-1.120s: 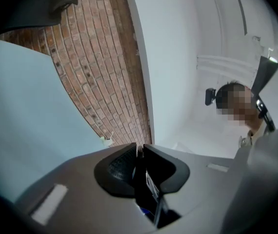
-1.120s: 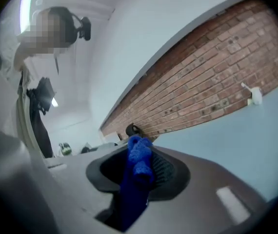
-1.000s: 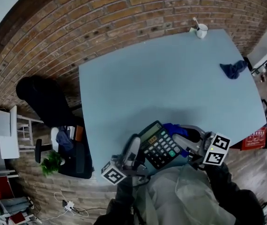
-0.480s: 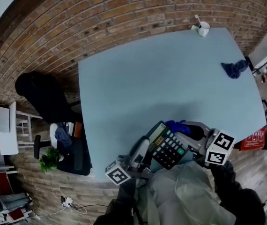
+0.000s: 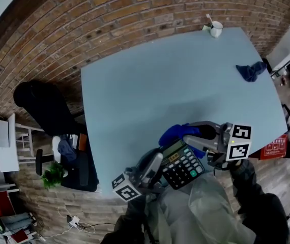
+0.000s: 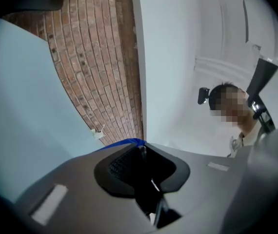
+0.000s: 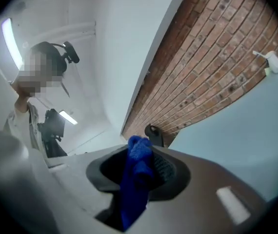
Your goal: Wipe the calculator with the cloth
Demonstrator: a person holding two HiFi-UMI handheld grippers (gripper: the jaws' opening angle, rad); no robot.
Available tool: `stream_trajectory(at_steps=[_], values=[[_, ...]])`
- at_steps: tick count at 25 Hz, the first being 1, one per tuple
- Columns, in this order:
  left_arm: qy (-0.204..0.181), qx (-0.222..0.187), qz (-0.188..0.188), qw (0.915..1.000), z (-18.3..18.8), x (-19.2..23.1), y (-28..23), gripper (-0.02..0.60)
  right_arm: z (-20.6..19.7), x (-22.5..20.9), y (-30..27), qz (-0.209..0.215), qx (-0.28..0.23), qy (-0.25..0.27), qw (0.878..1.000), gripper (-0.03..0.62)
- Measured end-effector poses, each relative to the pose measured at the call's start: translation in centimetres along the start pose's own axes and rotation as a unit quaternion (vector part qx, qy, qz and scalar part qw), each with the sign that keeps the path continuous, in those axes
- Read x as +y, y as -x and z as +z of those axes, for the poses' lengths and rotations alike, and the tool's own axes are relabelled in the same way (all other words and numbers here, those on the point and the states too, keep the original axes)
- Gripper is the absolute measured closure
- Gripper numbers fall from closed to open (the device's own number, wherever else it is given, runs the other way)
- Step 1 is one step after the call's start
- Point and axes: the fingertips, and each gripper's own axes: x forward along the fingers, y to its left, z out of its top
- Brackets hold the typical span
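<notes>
A black calculator (image 5: pixel 182 164) with a green key is held off the table, over the near edge, its display end pointing away from me. My left gripper (image 5: pixel 155 168) is shut on the calculator's left edge, and its jaws have just been closing a little on that edge. In the left gripper view the jaws (image 6: pixel 141 150) meet on a thin dark edge with a blue sliver behind. My right gripper (image 5: pixel 192 136) is shut on a bright blue cloth (image 5: pixel 173 133), which lies against the calculator's far end. In the right gripper view the cloth (image 7: pixel 138 179) hangs bunched between the jaws.
The pale blue table (image 5: pixel 160 80) carries a white cup (image 5: pixel 215 29) at the far right corner and a second, darker blue cloth (image 5: pixel 249 71) near the right edge. A black chair (image 5: pixel 43 105) stands left of the table by the brick wall.
The calculator has tilted and shifted slightly toward me. The right gripper has risen and carried the blue cloth leftward, from the calculator's right side to its far end.
</notes>
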Motion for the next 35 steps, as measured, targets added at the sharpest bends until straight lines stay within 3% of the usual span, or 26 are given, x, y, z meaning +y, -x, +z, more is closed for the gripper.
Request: stream_trajectory(at_steps=[2, 5, 6, 8, 11, 13, 16, 18, 20, 21, 22, 23, 24, 25, 26, 27, 28, 30, 31, 32, 33, 35], values=[[0.021, -0.054, 0.029, 0.9979, 1.5, 1.3, 0.7, 0.528, -0.3, 0.7, -0.4, 0.013, 0.012, 0.002, 1.0, 0.485], [0.046, -0.132, 0.08, 0.9869, 4.2, 3.4, 2.7, 0.528, -3.2, 3.7, 0.1, 0.058, 0.049, 0.004, 0.997, 0.485], [0.06, -0.145, 0.076, 0.9846, 4.6, 3.6, 3.1, 0.528, -3.9, 4.8, 0.6, 0.081, 0.042, -0.011, 0.996, 0.485], [0.095, -0.162, 0.037, 0.9814, 5.1, 2.9, 3.2, 0.528, -3.7, 5.7, 1.8, 0.129, -0.028, -0.083, 0.988, 0.485], [0.144, -0.174, -0.028, 0.9738, 4.8, 1.2, 2.1, 0.529, -1.8, 3.1, 2.9, 0.166, -0.181, -0.214, 0.946, 0.485], [0.162, -0.179, -0.044, 0.9694, 4.2, 0.7, 1.1, 0.529, -1.2, 1.6, 2.7, 0.186, -0.235, -0.269, 0.915, 0.485], [0.193, -0.211, -0.031, 0.9576, 4.4, 1.7, 0.9, 0.528, -0.4, 2.5, 2.1, 0.251, -0.268, -0.328, 0.871, 0.485], [0.19, -0.222, -0.017, 0.9562, 5.0, 2.3, 1.2, 0.526, -0.6, 3.2, 1.7, 0.284, -0.27, -0.356, 0.848, 0.485], [0.169, -0.226, -0.001, 0.9594, 5.6, 2.4, 1.6, 0.525, -1.4, 3.5, 1.7, 0.295, -0.267, -0.379, 0.836, 0.485], [0.157, -0.228, 0.011, 0.9609, 5.9, 2.5, 1.9, 0.525, -1.8, 3.7, 2.0, 0.29, -0.258, -0.377, 0.841, 0.485], [0.145, -0.229, 0.026, 0.9622, 6.2, 2.7, 2.2, 0.526, -2.2, 3.8, 2.4, 0.275, -0.245, -0.358, 0.858, 0.485], [0.13, -0.227, 0.044, 0.9642, 6.4, 2.9, 2.5, 0.526, -2.3, 4.0, 2.8, 0.243, -0.228, -0.317, 0.888, 0.485], [0.108, -0.218, 0.065, 0.9677, 6.5, 3.0, 2.7, 0.526, -2.1, 4.2, 3.0, 0.191, -0.203, -0.252, 0.927, 0.485], [0.076, -0.202, 0.089, 0.9723, 6.6, 3.0, 2.8, 0.526, -1.9, 4.2, 2.8, 0.123, -0.166, -0.165, 0.965, 0.485], [0.033, -0.18, 0.116, 0.9762, 6.6, 2.9, 2.8, 0.528, -1.8, 4.3, 2.2, 0.052, -0.113, -0.061, 0.99, 0.485], [-0.013, -0.155, 0.141, 0.9777, 6.5, 2.7, 2.5, 0.528, -2.0, 4.5, 1.1, -0.012, -0.045, 0.05, 0.998, 0.485], [-0.053, -0.133, 0.159, 0.9768, 6.2, 2.4, 1.8, 0.528, -2.5, 4.6, -0.1, -0.061, 0.031, 0.153, 0.986, 0.485], [-0.1, -0.113, 0.173, 0.9733, 5.8, 1.5, 0.2, 0.528, -4.4, 5.1, -2.7, -0.11, 0.16, 0.309, 0.931, 0.485], [-0.116, -0.108, 0.179, 0.9711, 5.7, 1.3, -0.4, 0.526, -5.2, 5.9, -4.1, -0.112, 0.191, 0.36, 0.906, 0.485], [-0.126, -0.105, 0.184, 0.9692, 5.8, 1.2, -0.7, 0.526, -5.9, 7.1, -5.3, -0.102, 0.201, 0.395, 0.891, 0.485], [-0.127, -0.105, 0.185, 0.9688, 5.9, 1.2, -0.7, 0.526, -6.5, 8.4, -6.3, -0.086, 0.202, 0.416, 0.883, 0.485], [-0.113, -0.114, 0.179, 0.9706, 6.4, 1.1, -0.2, 0.526, -7.3, 10.2, -6.7, -0.054, 0.202, 0.428, 0.879, 0.497]])
